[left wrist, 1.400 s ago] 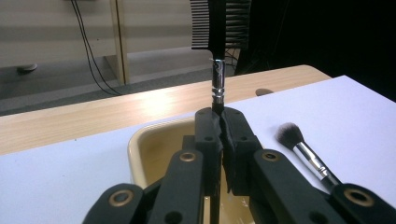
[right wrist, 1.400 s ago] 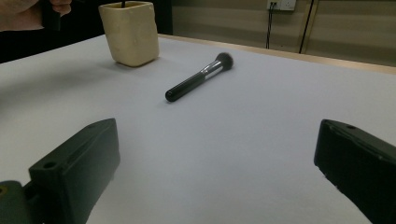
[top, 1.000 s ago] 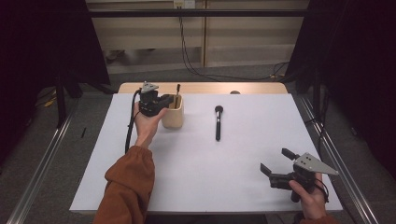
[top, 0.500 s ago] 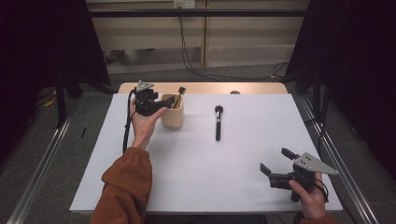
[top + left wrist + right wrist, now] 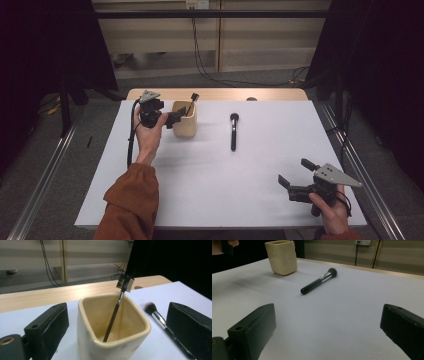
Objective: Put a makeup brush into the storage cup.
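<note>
A cream square cup (image 5: 185, 125) (image 5: 112, 340) stands at the back left of the white table. A thin black brush (image 5: 193, 99) (image 5: 114, 315) with a small comb head leans inside it, free of any grip. My left gripper (image 5: 175, 116) (image 5: 117, 312) is just left of the cup. Its jaws have just been opening and now stand wide on either side of the cup without touching it. A black makeup brush (image 5: 233, 132) (image 5: 319, 281) (image 5: 155, 314) lies on the table right of the cup. My right gripper (image 5: 295, 173) (image 5: 328, 325) hovers open and holds nothing near the front right corner.
The white table top (image 5: 260, 190) ends at a wooden strip (image 5: 220, 94) along the back. Metal rails (image 5: 45, 175) run along both sides of the table. Cables (image 5: 210, 65) hang behind it.
The left gripper held the thin brush over the cup and has let it go. The brush now leans in the cup, and the gripper has drawn back a little to the left. The right gripper stayed still.
</note>
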A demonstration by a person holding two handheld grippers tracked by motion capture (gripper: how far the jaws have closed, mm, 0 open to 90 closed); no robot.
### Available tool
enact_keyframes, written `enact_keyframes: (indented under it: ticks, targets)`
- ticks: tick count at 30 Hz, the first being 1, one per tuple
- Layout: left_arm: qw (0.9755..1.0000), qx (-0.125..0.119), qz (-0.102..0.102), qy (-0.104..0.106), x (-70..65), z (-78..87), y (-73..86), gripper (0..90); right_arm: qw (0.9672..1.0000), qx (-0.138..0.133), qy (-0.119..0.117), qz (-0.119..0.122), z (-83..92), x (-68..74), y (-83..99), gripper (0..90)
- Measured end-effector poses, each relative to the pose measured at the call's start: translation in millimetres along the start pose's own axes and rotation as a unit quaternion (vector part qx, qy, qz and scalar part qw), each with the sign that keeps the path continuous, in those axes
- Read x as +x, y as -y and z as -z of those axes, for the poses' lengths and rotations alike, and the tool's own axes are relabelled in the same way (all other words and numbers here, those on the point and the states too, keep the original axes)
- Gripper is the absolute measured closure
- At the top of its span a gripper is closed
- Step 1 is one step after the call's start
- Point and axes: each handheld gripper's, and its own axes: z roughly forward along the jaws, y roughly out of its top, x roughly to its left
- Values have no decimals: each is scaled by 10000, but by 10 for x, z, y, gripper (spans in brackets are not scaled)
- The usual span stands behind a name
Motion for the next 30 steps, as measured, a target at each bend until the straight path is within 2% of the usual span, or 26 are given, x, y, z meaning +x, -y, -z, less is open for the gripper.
enact_keyframes:
  ticks: [4, 7, 10, 20, 22, 30]
  targets:
    - [9998, 35, -158, -136, -29, 50, 39, 47, 10000, 5, 1, 0, -1, 1, 0, 0]
    - [9994, 24, -297, -160, -37, 83, 80, 49, 10000, 11, 1, 5, -3, 0, 0, 0]
    - [9993, -32, -314, -190, -30, 119, 103, 49, 10000, 13, 6, 5, -3, 0, 0, 0]
    - [9993, -205, -295, -32, -40, 272, 108, 54, 10000, 11, 12, 9, -3, 1, -1, 0]
    - [9992, -180, -357, 76, -49, 298, 128, 55, 10000, 7, 11, 12, -2, 1, -1, 0]
    - [9982, -318, -497, 90, -139, 409, 222, 52, 10000, 16, 12, 10, -8, 2, -3, 0]
